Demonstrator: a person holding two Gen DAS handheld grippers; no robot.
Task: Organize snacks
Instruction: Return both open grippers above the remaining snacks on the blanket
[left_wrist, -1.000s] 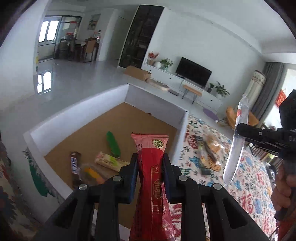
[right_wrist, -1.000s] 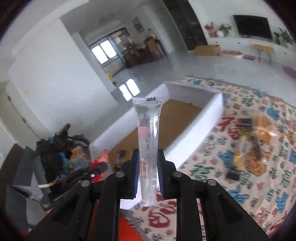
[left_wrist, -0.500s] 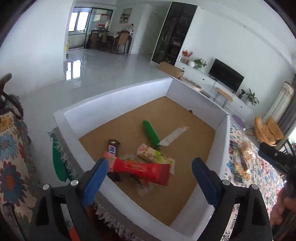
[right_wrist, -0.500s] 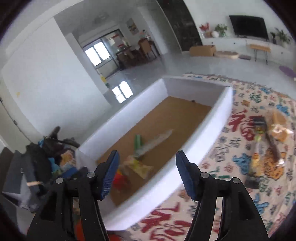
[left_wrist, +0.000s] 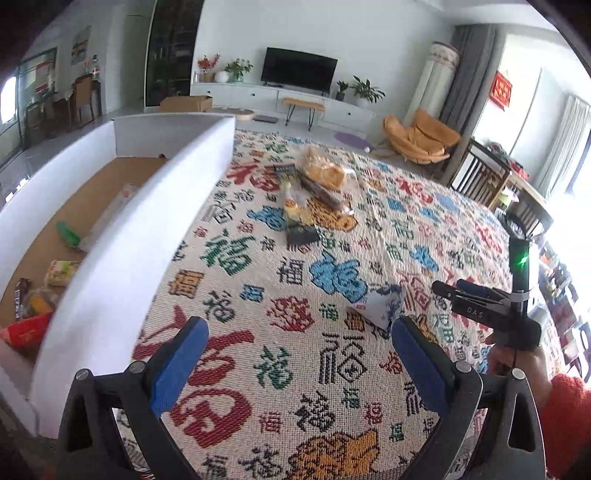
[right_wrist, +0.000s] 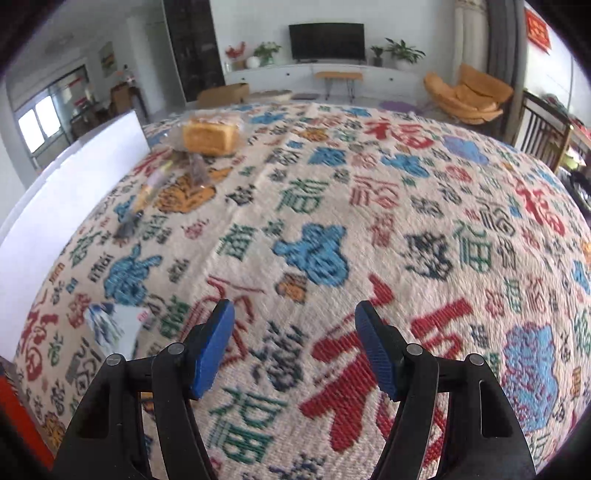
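My left gripper is open and empty above the patterned tablecloth. A white and blue snack packet lies just beyond its right finger; it also shows in the right wrist view. My right gripper is open and empty over the cloth; its side shows in the left wrist view. A pile of snacks with a bagged bread loaf lies farther back; the loaf also shows in the right wrist view. The white box at left holds several snacks, including a red packet and a green one.
The white box wall runs along the left of the cloth. A dark flat packet lies at the near end of the snack pile. Chairs stand past the table's right edge.
Both grippers opened and dropped their packets, the red one and the clear one, into the box. Both have since swung right, away from the box, over the tablecloth.
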